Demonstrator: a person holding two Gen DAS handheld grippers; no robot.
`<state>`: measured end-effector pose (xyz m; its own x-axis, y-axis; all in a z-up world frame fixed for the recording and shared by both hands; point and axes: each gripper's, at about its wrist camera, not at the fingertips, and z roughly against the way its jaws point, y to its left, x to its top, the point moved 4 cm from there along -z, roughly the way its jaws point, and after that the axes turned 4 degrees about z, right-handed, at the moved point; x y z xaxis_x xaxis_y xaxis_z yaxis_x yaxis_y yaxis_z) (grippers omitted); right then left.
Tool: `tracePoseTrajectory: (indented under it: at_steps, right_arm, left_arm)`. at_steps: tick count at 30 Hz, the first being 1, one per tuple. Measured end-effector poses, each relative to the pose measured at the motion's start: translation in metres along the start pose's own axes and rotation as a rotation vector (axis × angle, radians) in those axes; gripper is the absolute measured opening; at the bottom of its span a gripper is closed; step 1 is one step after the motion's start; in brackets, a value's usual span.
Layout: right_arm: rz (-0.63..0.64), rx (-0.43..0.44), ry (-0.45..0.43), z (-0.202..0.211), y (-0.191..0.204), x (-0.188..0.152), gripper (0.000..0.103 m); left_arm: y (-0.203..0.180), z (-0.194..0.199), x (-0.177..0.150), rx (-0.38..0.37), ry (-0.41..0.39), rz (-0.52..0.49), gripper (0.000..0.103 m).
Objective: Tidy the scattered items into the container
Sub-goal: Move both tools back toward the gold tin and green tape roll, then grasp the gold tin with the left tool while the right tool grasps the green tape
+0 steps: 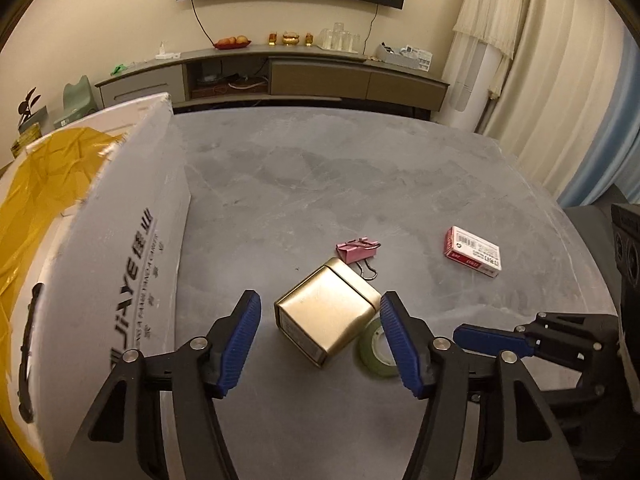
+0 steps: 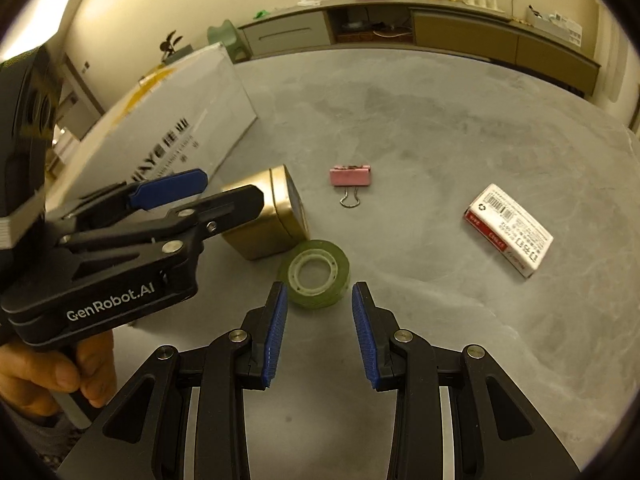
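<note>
Left wrist view shows the gold tin (image 1: 328, 312) lying on its side on the grey table (image 1: 360, 184), between the wide-spread fingers of the left gripper (image 1: 320, 340). Touching it lies a tape roll (image 2: 314, 272), just ahead of the right gripper (image 2: 319, 334), fingers apart, empty. A pink clip (image 1: 357, 251) sits beyond; a red-and-white box (image 1: 473, 251) nearer the right edge; the white container (image 1: 120, 248) at the left edge.

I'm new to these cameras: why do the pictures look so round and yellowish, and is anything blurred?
Both views: fisheye lenses bend straight edges and darken the corners; warm room light tints everything. Left wrist view: the tin has a soft sheen, the box looms large. Right wrist view: the tape is sharp, the box slightly smeared.
</note>
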<state>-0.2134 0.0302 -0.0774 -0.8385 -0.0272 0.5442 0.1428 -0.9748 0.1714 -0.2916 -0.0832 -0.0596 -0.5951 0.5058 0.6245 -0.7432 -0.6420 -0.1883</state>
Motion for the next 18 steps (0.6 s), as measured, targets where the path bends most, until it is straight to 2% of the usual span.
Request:
tracePoseTrajectory:
  at_steps: [7, 10, 11, 14, 18]
  right_arm:
    - [0.007, 0.005, 0.002, -0.026, -0.009, 0.002, 0.033]
    - [0.012, -0.051, 0.011, -0.022, -0.017, 0.004, 0.030]
    - [0.021, -0.075, 0.013, -0.020, -0.019, 0.004, 0.029]
    - [-0.004, -0.071, 0.013, -0.019, -0.027, 0.002, 0.029]
    - [0.014, -0.075, 0.014, -0.023, -0.027, 0.002, 0.030]
  left_arm:
    - [0.001, -0.023, -0.003, -0.064, 0.056, 0.019, 0.063]
    - [-0.007, -0.027, -0.012, -0.136, 0.123, -0.006, 0.062]
    - [-0.009, -0.025, -0.013, -0.154, 0.118, -0.011, 0.061]
    - [-0.008, -0.020, -0.012, -0.103, 0.086, -0.043, 0.062]
    - [-0.005, -0.030, -0.011, -0.089, 0.096, -0.001, 0.063]
